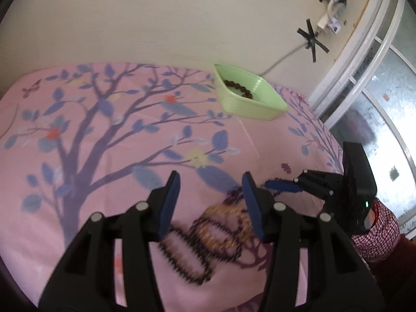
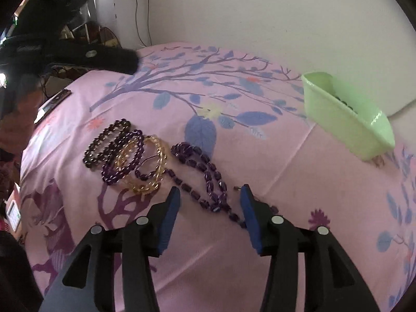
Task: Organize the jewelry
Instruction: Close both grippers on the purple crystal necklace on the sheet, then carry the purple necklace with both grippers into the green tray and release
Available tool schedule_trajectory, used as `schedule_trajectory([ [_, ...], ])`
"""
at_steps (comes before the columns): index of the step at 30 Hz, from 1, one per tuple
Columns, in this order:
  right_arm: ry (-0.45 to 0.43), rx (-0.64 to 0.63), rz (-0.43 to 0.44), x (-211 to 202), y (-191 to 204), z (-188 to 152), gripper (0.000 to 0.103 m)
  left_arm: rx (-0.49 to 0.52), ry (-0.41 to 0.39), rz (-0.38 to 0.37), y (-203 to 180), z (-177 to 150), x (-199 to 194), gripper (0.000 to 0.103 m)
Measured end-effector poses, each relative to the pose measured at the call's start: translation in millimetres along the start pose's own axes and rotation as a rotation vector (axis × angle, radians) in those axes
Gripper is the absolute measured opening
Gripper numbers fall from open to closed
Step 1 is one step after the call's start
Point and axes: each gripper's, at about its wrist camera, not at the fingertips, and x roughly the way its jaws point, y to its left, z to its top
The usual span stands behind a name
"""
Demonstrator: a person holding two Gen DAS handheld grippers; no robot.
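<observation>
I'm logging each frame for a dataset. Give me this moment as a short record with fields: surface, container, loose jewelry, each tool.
surface: pink floral bedsheet
container: green tray by the wall, brown bead bracelet inside
loose jewelry: long purple necklace, yellow bracelet, dark bead bracelets, piled together
left tool: open, above the pile
right tool: open, fingers either side of the necklace's near end

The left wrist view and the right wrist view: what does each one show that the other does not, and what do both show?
Only the left wrist view shows the brown bead bracelet lying inside the green tray, the window and the taped plug. Only the right wrist view shows the long purple necklace fully laid out, sharp, beside the bracelets. Both show the pink sheet, the tray and open tongs.
</observation>
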Motion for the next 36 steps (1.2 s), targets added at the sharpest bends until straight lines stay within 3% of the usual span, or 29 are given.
schedule_trajectory([
  [1, -0.002, 0.011, 0.003, -1, -5, -3, 0.007, -0.002, -0.001, 0.004, 2, -3, -3, 0.047],
  [2, -0.006, 0.032, -0.014, -1, -11, -2, 0.0, -0.002, 0.002, 0.008, 3, -5, -5, 0.047],
  [5, -0.017, 0.126, -0.015, -3, -30, -1, 0.0, -0.005, 0.01, 0.031, 7, -14, -9, 0.047],
  [10, -0.089, 0.333, -0.092, -28, -74, -18, 0.0, 0.029, 0.01, 0.033, -5, -20, -7, 0.047],
  [15, -0.101, 0.454, -0.062, -49, -93, -46, 0.0, 0.199, 0.048, 0.006, -62, -14, 27, 0.047],
  [17, -0.1, 0.49, -0.031, -55, -98, -55, 0.0, 0.278, 0.067, 0.006, -86, -13, 46, 0.053],
  [19, -0.1, 0.508, -0.033, -61, -100, -63, 0.0, 0.359, 0.076, 0.03, -108, -14, 67, 0.067],
  [21, -0.112, 0.494, -0.046, -68, -98, -67, 0.012, 0.437, 0.087, 0.065, -121, -17, 86, 0.067],
  [22, -0.12, 0.476, -0.056, -72, -96, -68, 0.025, 0.462, 0.1, 0.091, -125, -18, 95, 0.067],
  [23, -0.121, 0.458, -0.059, -74, -94, -68, 0.029, 0.48, 0.113, 0.112, -126, -19, 102, 0.067],
  [24, -0.112, 0.42, -0.061, -74, -89, -66, 0.029, 0.499, 0.134, 0.125, -127, -21, 112, 0.063],
  [25, -0.093, 0.383, -0.065, -72, -85, -65, 0.029, 0.507, 0.147, 0.128, -126, -22, 116, 0.044],
  [26, -0.076, 0.353, -0.073, -71, -83, -65, 0.029, 0.508, 0.167, 0.117, -124, -22, 122, 0.039],
  [27, -0.048, 0.308, -0.087, -64, -78, -61, 0.029, 0.489, 0.162, 0.086, -121, -20, 122, 0.016],
  [28, -0.018, 0.27, -0.099, -55, -73, -58, 0.029, 0.475, 0.174, 0.063, -120, -18, 123, 0.009],
  [30, -0.012, 0.198, -0.15, -43, -63, -51, 0.013, 0.441, 0.183, 0.044, -119, -13, 127, 0.005],
  [31, -0.02, 0.18, -0.134, -38, -60, -44, 0.0, 0.425, 0.184, 0.033, -118, -11, 129, 0.005],
  [36, -0.037, 0.335, 0.017, -21, -81, -19, 0.0, 0.276, 0.164, -0.083, -108, 17, 122, 0.005],
])
